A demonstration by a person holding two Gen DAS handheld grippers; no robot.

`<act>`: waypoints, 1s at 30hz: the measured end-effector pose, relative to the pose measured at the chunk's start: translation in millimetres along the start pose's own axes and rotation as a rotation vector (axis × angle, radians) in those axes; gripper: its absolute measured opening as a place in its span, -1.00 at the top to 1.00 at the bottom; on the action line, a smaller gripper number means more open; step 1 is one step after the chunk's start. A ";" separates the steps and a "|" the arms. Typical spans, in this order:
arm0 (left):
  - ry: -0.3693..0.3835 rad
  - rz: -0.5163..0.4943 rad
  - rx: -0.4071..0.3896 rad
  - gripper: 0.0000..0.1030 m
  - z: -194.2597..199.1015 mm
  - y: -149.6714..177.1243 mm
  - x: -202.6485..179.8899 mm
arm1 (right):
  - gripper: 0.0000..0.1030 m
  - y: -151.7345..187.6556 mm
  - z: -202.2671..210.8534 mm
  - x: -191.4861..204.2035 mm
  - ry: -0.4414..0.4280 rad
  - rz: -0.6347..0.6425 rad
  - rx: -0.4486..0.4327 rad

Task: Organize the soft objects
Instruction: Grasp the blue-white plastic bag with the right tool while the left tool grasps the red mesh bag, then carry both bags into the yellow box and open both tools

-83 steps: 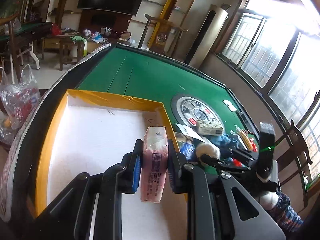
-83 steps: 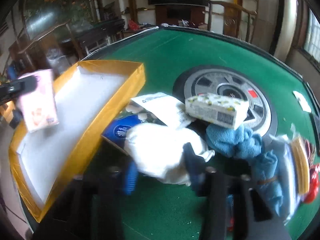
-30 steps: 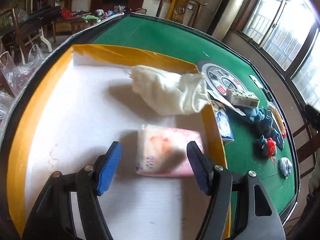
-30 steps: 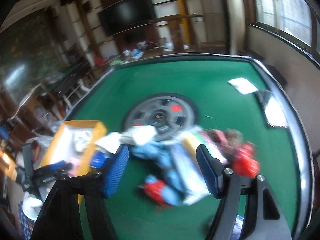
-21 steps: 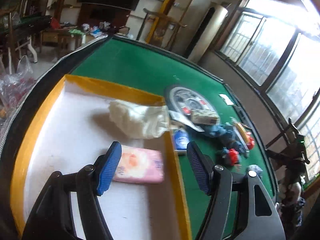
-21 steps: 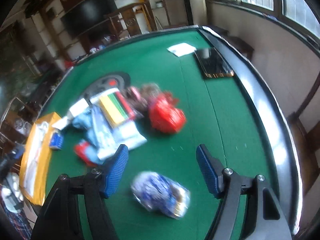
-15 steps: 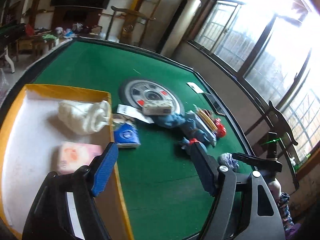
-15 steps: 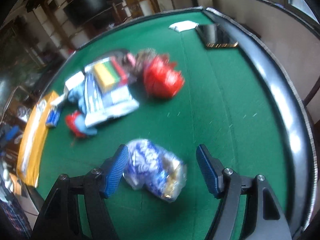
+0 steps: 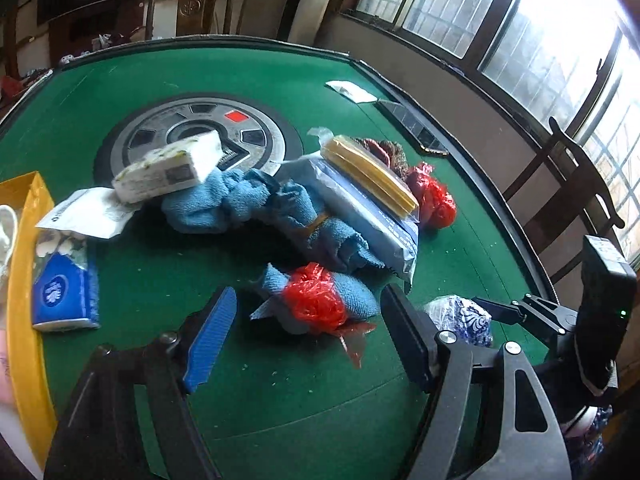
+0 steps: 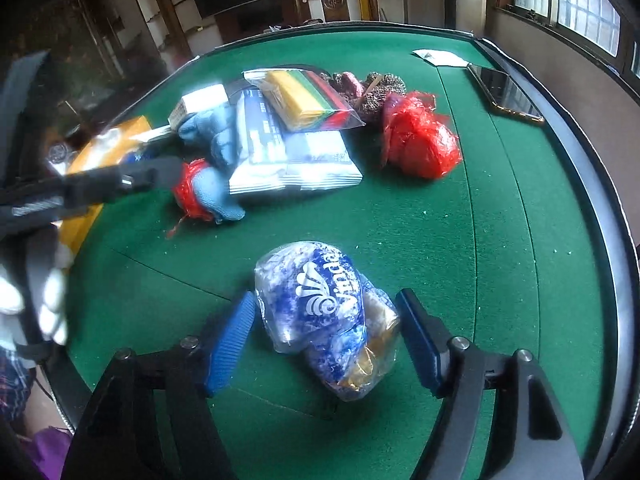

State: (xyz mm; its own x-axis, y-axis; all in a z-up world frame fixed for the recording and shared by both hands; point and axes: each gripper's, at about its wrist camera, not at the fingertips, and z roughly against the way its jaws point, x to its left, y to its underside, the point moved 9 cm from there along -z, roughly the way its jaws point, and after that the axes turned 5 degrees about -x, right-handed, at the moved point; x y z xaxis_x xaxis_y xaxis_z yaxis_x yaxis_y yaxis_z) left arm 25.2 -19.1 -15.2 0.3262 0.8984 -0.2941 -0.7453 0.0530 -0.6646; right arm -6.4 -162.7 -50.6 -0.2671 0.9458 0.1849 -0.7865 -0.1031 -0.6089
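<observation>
My left gripper (image 9: 310, 312) is open low over the green table (image 9: 280, 400). Just ahead of its tips, between them, lies a blue cloth wrapped in red mesh (image 9: 320, 304). My right gripper (image 10: 326, 324) straddles a crumpled blue-and-white tissue pack (image 10: 320, 312) that rests on the felt. Its jaws are opening slightly and the pads stand close to the pack's sides without pressing. The yellow box (image 9: 24, 320) is at the left edge, with a white cloth (image 9: 6, 232) in it.
A pile sits mid-table: white tissue pack (image 9: 168, 168), blue towels (image 9: 224, 204), a flat blue-grey packet (image 9: 360, 208), a yellow pack (image 9: 368, 172), a red mesh ball (image 10: 420, 144). A blue tissue pack (image 9: 60, 292) lies beside the box. A phone (image 10: 508, 92) lies near the far rim.
The left gripper let go of the pink pack in the box and swung right over the pile. The right gripper came down around the blue-and-white pack.
</observation>
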 end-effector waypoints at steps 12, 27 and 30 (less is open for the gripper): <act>-0.131 -0.117 0.055 0.01 -54.6 14.8 -27.6 | -0.40 2.9 -4.4 3.8 -0.013 0.003 0.000; 0.038 0.106 -0.049 0.07 42.0 13.5 15.4 | -0.39 2.3 -5.1 4.7 0.089 0.052 0.015; 0.052 0.135 -0.073 0.07 63.8 16.0 25.7 | -0.38 0.3 -4.7 7.9 0.095 0.061 0.007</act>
State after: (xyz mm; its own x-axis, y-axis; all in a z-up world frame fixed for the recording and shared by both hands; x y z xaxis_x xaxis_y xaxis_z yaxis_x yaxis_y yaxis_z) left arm -15.5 32.6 10.4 0.2572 0.8714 -0.4179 -0.7405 -0.1001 -0.6645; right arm -6.1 -153.9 -52.9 -0.2610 0.9626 0.0732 -0.7744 -0.1636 -0.6111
